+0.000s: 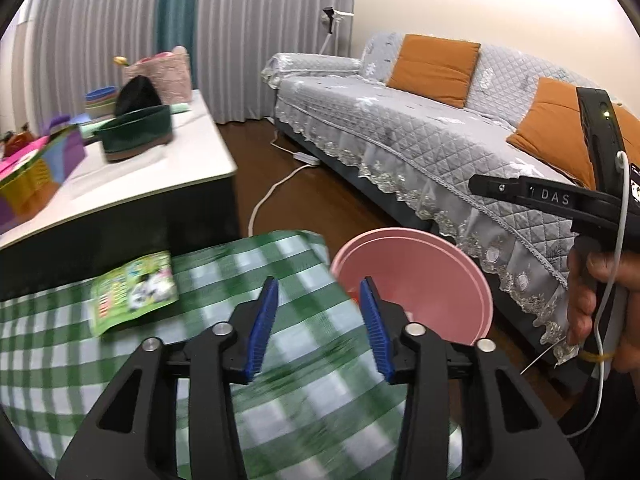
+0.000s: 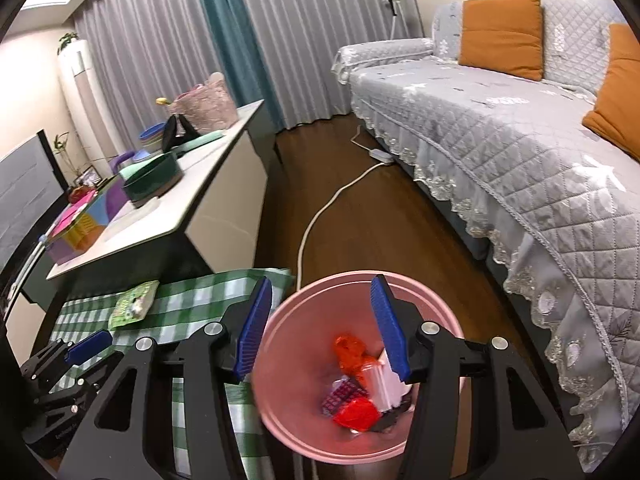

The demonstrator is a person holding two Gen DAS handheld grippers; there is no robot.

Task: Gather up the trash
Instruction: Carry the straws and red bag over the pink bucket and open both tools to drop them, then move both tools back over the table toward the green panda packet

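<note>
Trash: one green printed snack packet (image 1: 134, 291) lies flat on green-and-white checked cloth (image 1: 280, 432) | several red and white scraps sit inside one round pink plastic bin (image 2: 280, 360) beside cloth's edge | left gripper (image 1: 319, 322) parted, empty, above cloth | right gripper (image 2: 320, 326) parted, empty, above bin | bare wood floor (image 2: 384, 216) between bin and sofa

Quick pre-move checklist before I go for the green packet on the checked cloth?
1. Right gripper empty, jaws apart above the pink bin: ok.
2. Left gripper empty, jaws apart: ok.
3. Green packet lying flat on the checked cloth, nothing on top: ok.
4. Packet lined up between left jaws: not ok, it lies off to the left.
5. Bin has room for more trash: ok.
</note>
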